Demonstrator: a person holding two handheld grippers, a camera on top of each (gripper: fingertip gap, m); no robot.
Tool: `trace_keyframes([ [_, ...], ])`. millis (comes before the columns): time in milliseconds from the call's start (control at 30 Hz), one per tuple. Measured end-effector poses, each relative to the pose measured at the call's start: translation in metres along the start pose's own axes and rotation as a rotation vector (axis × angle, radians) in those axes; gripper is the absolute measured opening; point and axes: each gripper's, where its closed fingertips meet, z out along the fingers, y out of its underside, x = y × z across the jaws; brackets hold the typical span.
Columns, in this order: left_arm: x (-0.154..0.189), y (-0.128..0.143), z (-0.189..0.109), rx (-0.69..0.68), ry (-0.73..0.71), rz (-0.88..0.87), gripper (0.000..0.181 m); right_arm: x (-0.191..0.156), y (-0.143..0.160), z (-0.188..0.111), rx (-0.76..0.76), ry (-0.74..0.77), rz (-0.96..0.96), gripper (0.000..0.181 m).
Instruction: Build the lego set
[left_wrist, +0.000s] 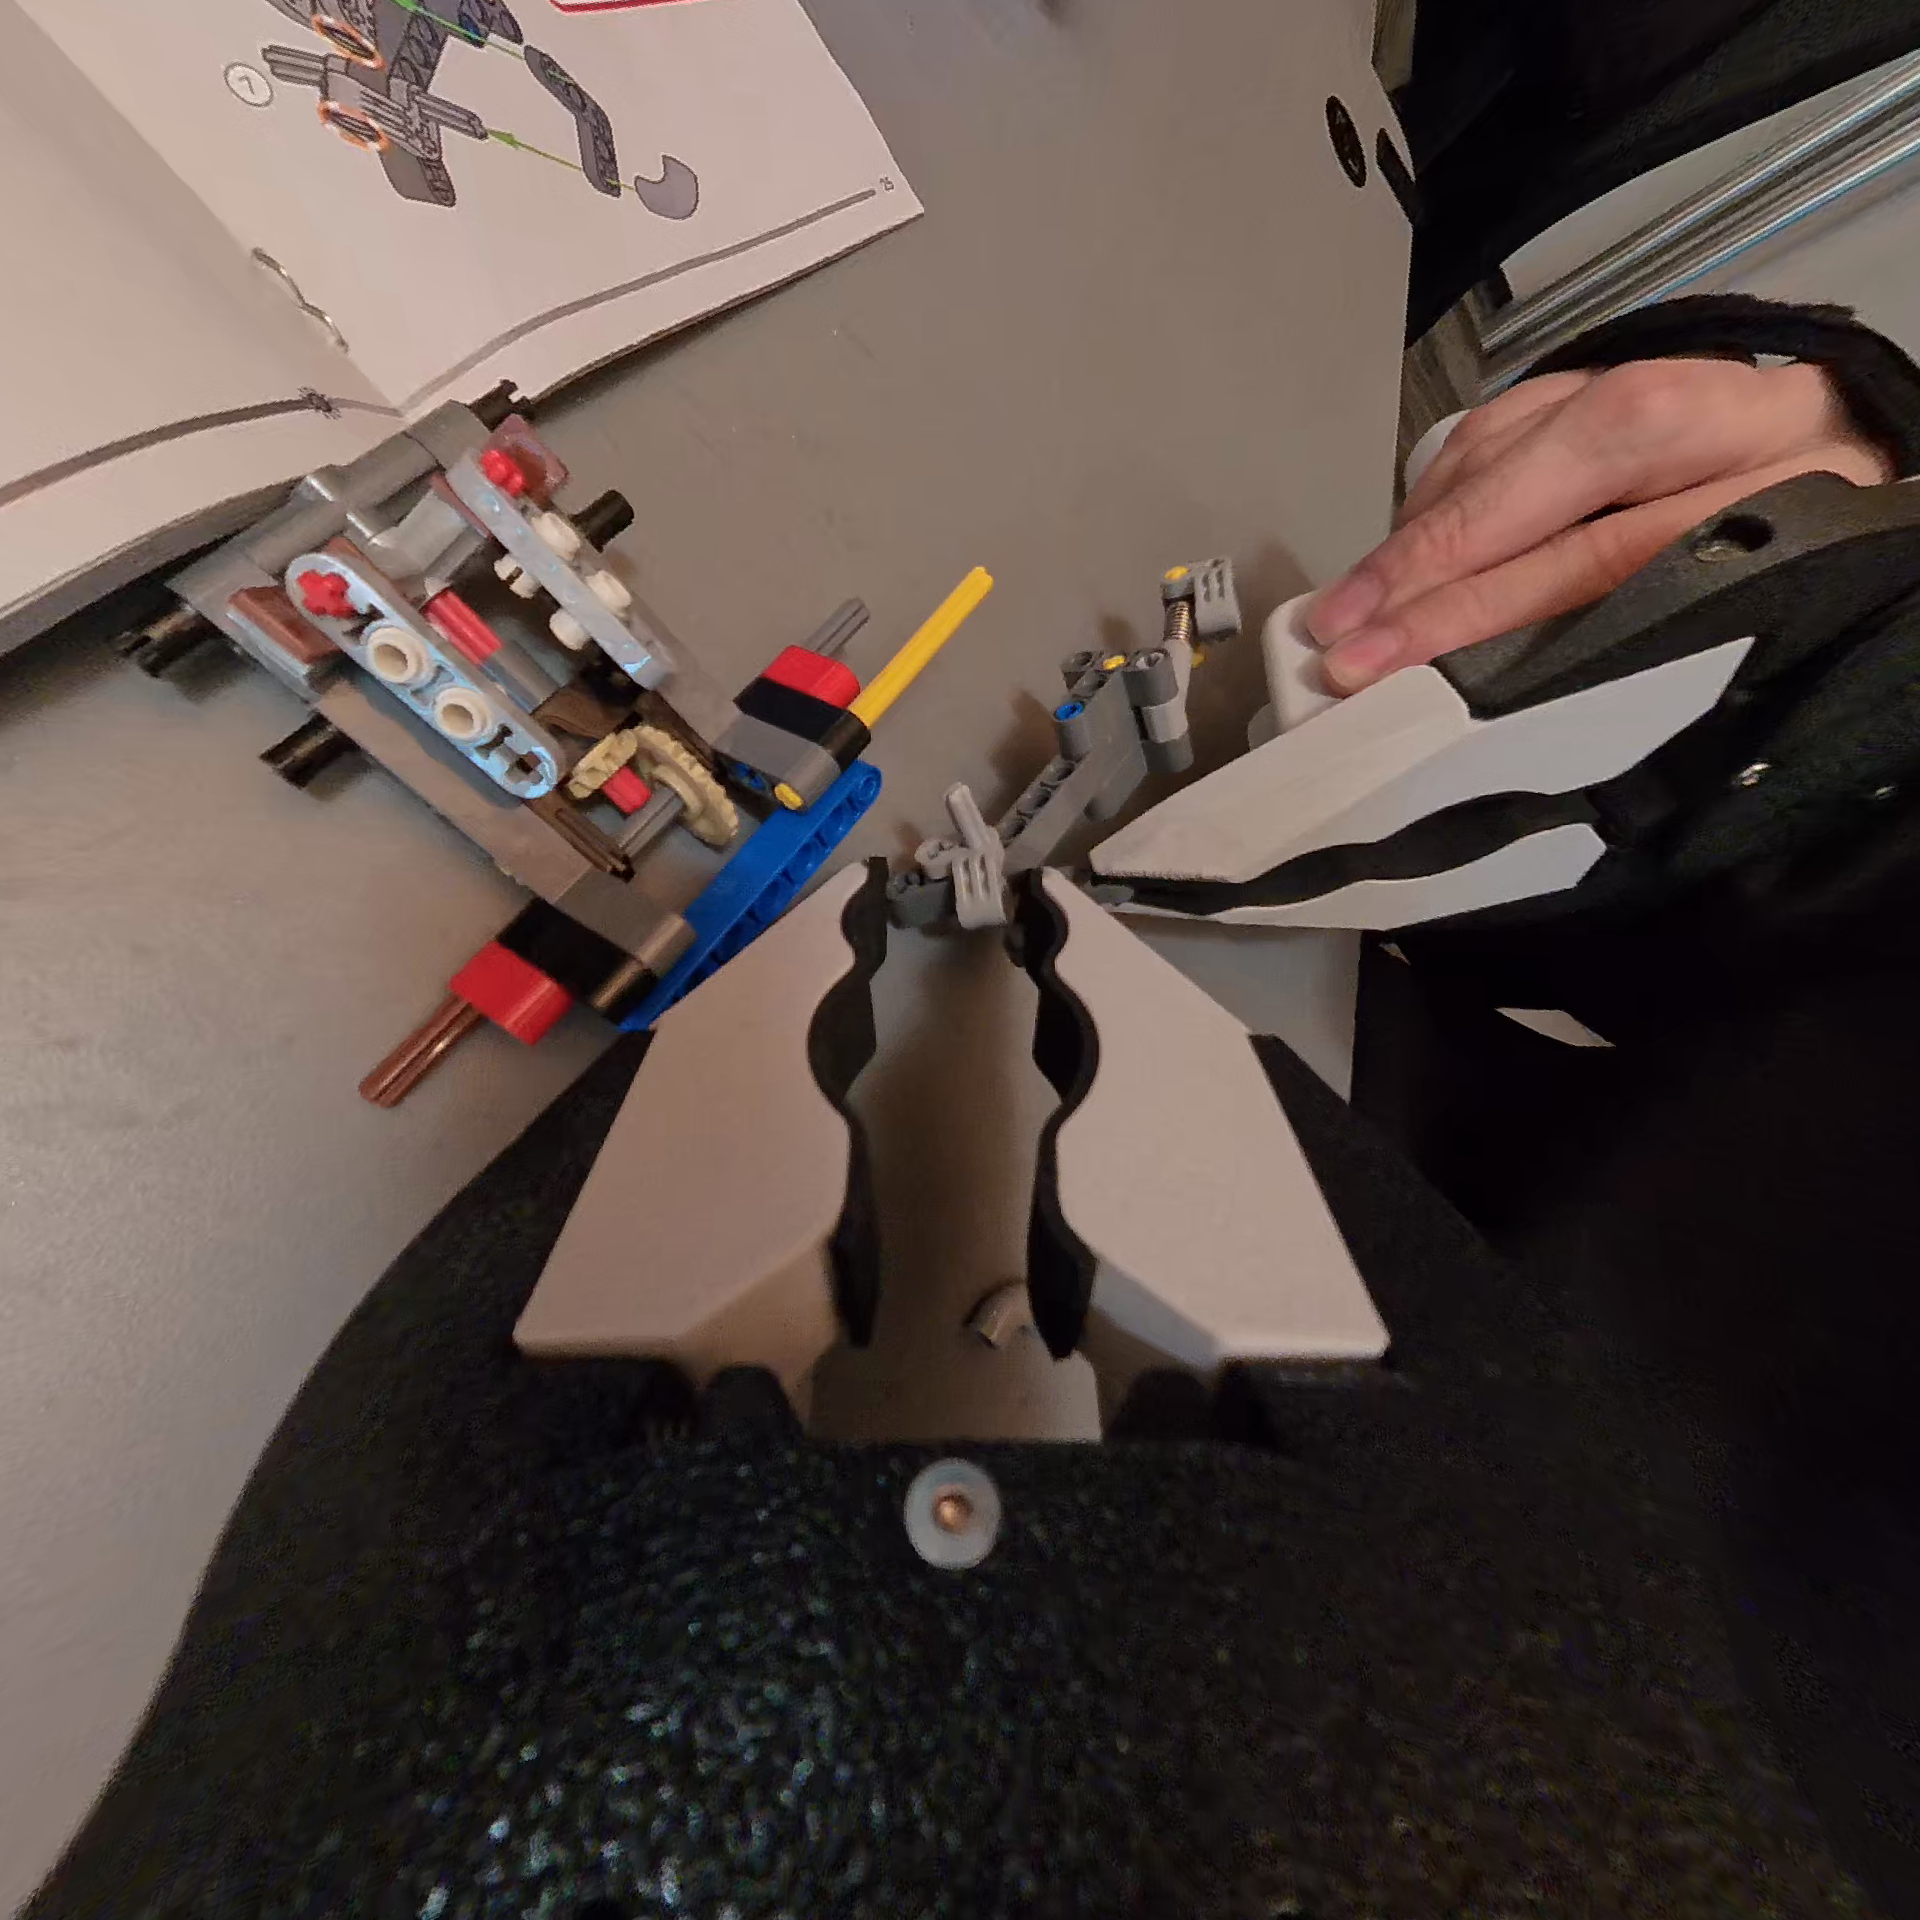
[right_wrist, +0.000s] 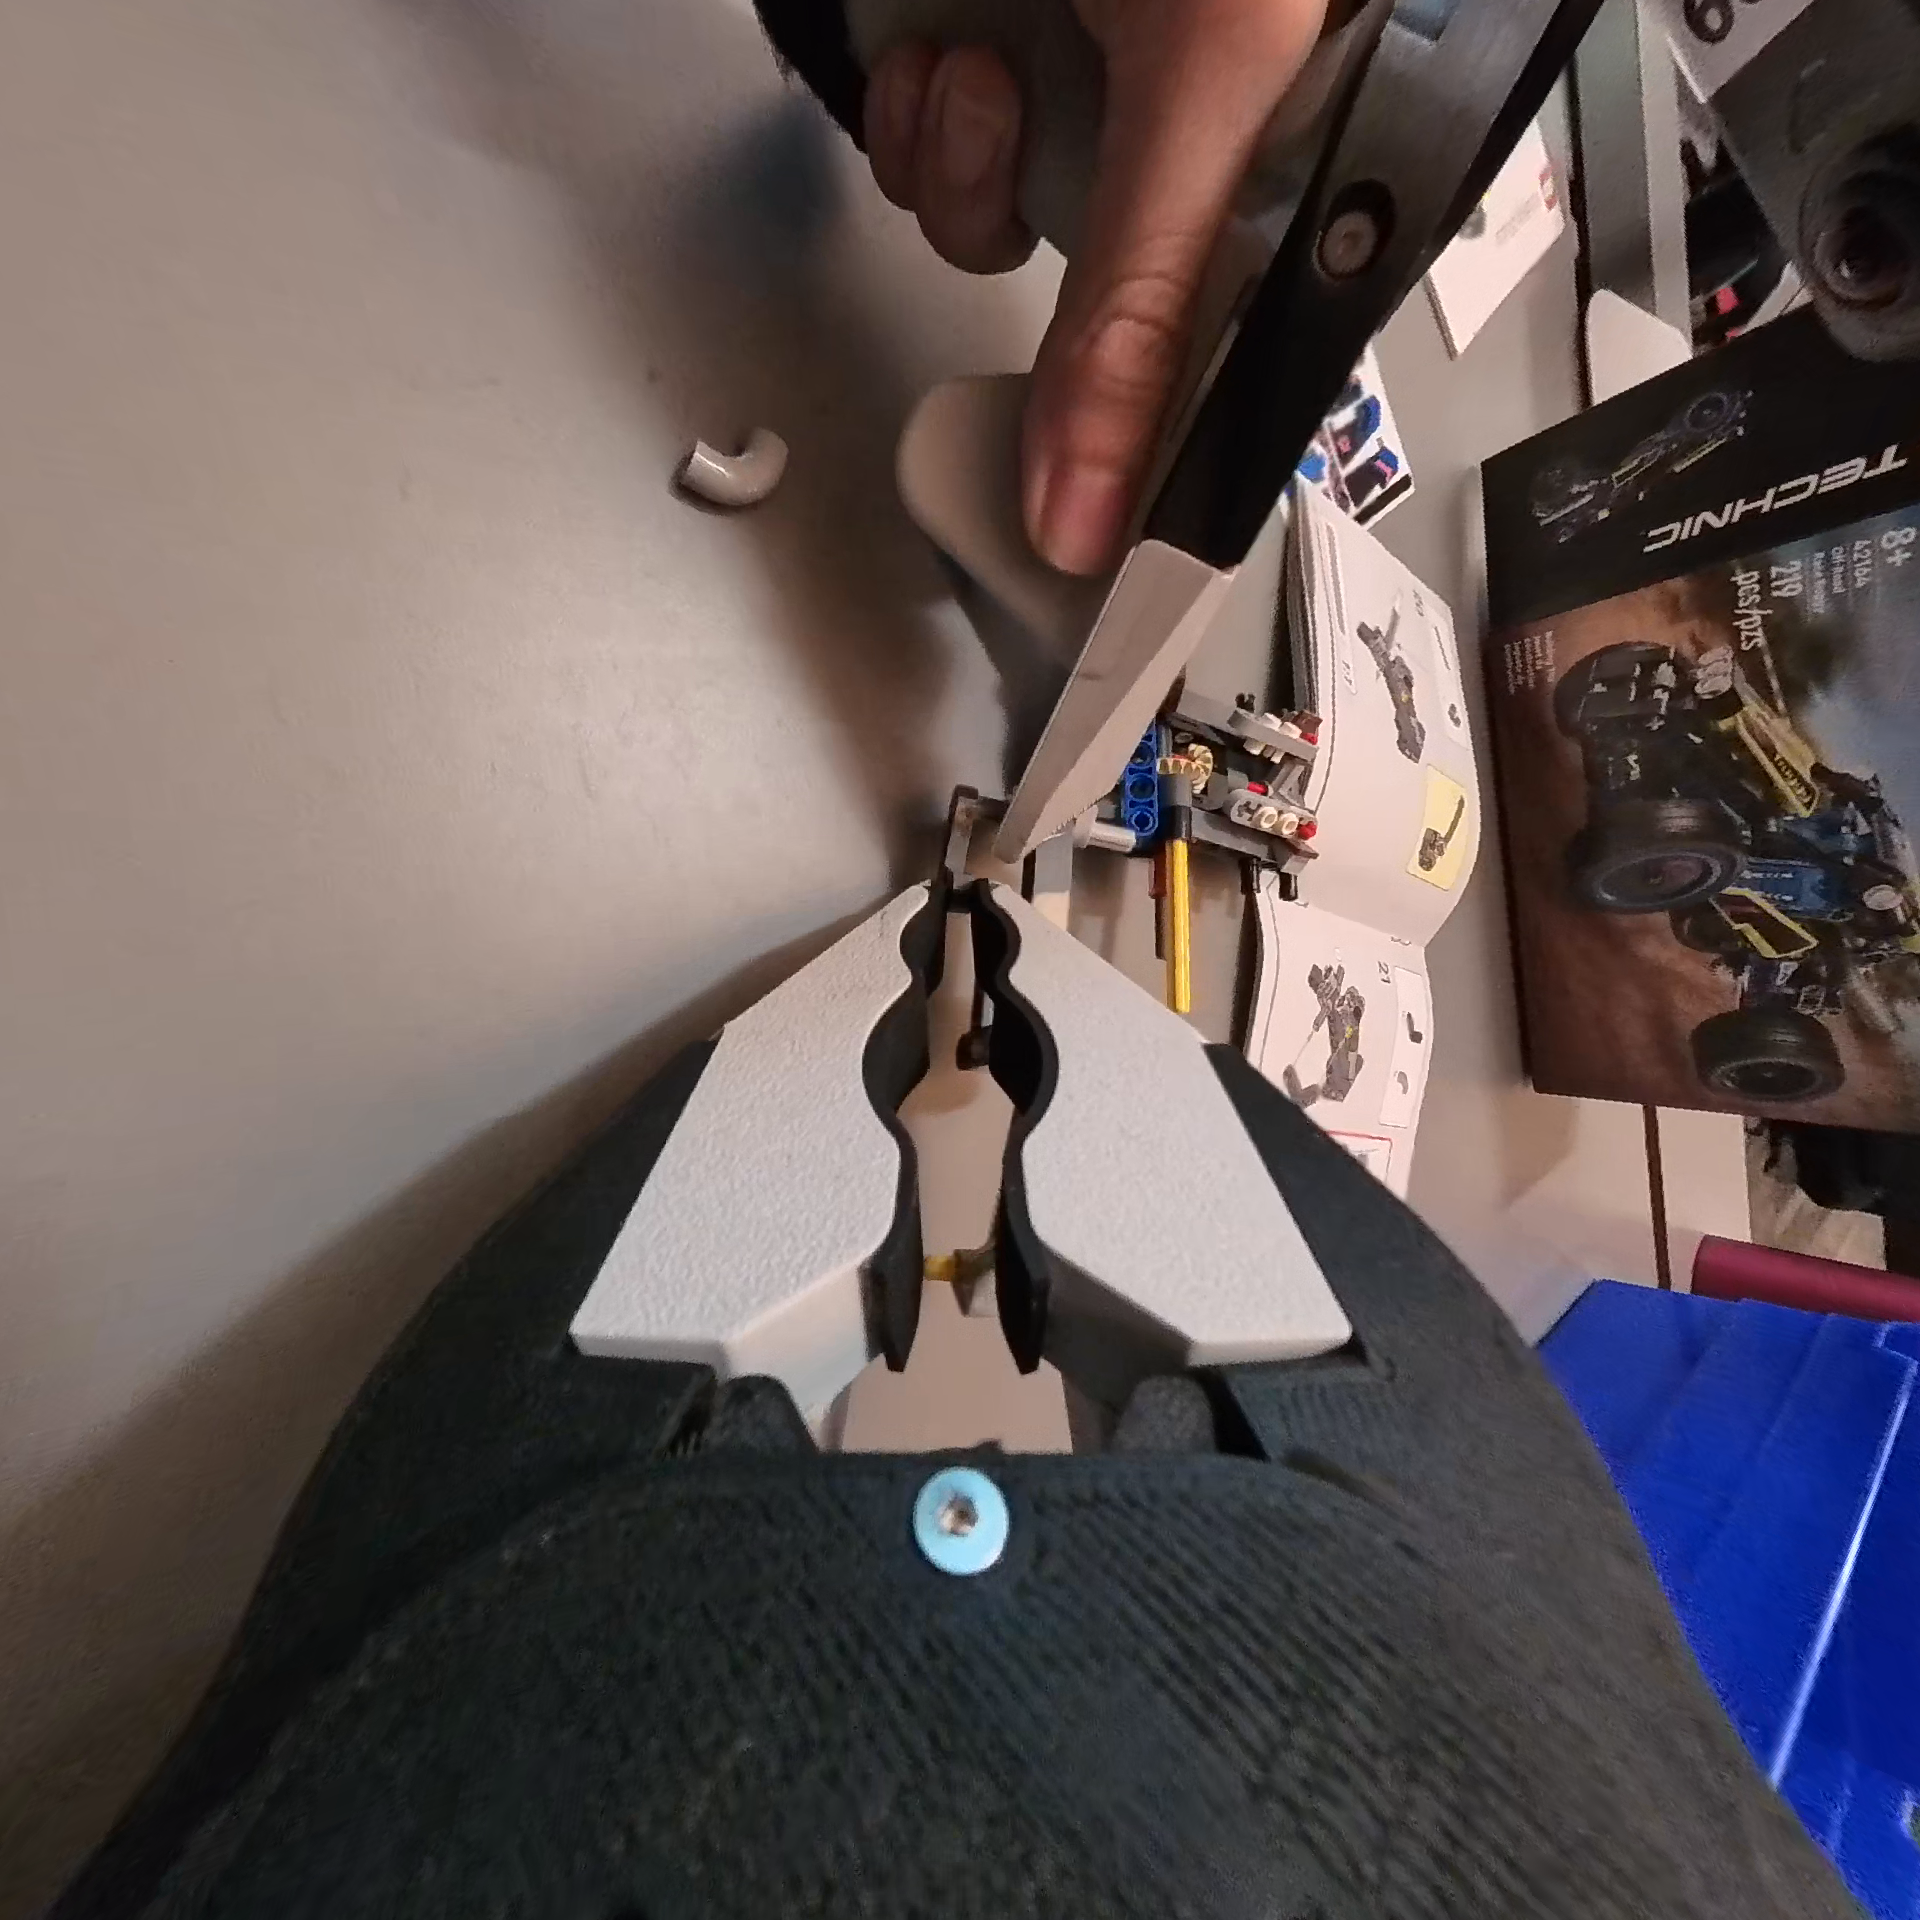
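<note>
Left wrist view: the left hand-held gripper (left_wrist: 951, 883) has its jaws parted, and the near end of a small grey sub-assembly (left_wrist: 1091, 748) of beams and connectors sits at the tips; whether the pads actually grip it cannot be told. The sub-assembly runs away to the upper right, ending in a little spring shock absorber (left_wrist: 1195, 608). The right hand-held gripper (left_wrist: 1117, 883) enters from the right, its jaws nearly together on the sub-assembly's side, guided by a person's hand (left_wrist: 1579, 499).

To the left, on the grey surface (left_wrist: 1091, 343), lies the larger partial chassis (left_wrist: 499, 665): grey beams, white pins, red axle ends, a tan bevel gear (left_wrist: 681, 784), a blue beam (left_wrist: 790, 862) and a yellow axle (left_wrist: 925, 644) projecting to the upper right. Its far edge is tucked under the open instruction booklet (left_wrist: 468, 208).

Right wrist view: the right hand-held gripper (right_wrist: 961, 883) is clenched on the grey piece, seen here only as a narrow dark edge between the pads. The left gripper's pale finger (right_wrist: 1101, 717) descends onto the same piece. Beyond lie the chassis (right_wrist: 1236, 800), the booklet (right_wrist: 1361, 748) and the set's box (right_wrist: 1704, 748); a blue bin (right_wrist: 1766, 1558) stands at lower right, and a small white curved piece (right_wrist: 727, 473) rests apart on the surface.
</note>
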Motion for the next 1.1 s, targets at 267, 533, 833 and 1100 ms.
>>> trace_keyframes([
  [267,0.002,-0.001,0.002,0.015,0.038,-0.028,0.023,0.001,0.003,-0.003,0.104,-0.057,0.154,0.005],
  [533,0.002,-0.001,0.002,0.016,0.042,-0.034,0.023,0.000,0.006,-0.001,0.104,-0.057,0.170,0.003],
  [833,0.000,-0.002,0.002,0.011,-0.022,0.010,0.023,0.004,0.008,-0.001,0.118,-0.057,0.260,0.001],
  [1100,0.000,-0.001,0.002,-0.004,-0.054,0.032,0.023,0.007,0.008,-0.002,0.087,-0.032,0.233,0.001],
])
